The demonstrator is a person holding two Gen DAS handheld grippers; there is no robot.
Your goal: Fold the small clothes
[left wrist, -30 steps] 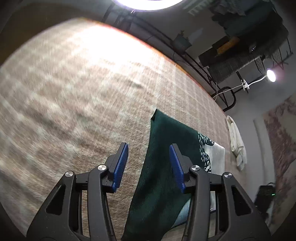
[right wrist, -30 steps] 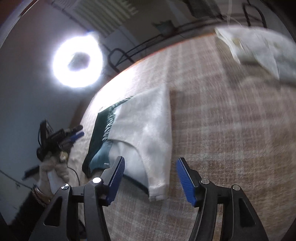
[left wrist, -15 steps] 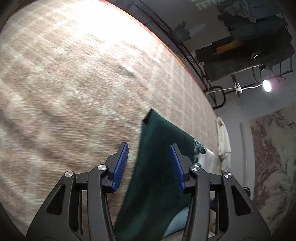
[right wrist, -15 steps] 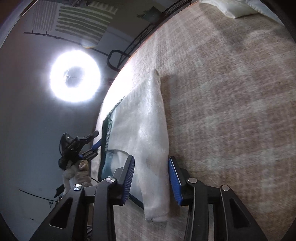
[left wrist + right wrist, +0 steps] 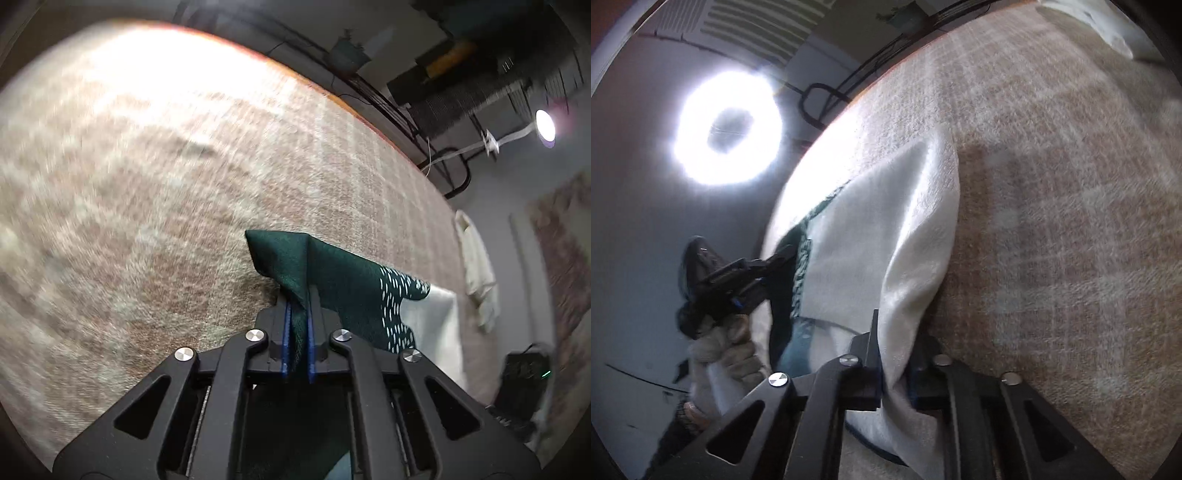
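Garment on tablecloth, pinched betw. left gripper & right gripper; second cloth beyond, apart.

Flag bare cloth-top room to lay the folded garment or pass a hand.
Free: plaid tablecloth left of the garment's green sleeve, out to the orange table edge; also right of the white sleeve. Crowded: far corner with the white clothes pile, and around both closed grippers.

Dark green and white garment, white-flecked, beige plaid cloth
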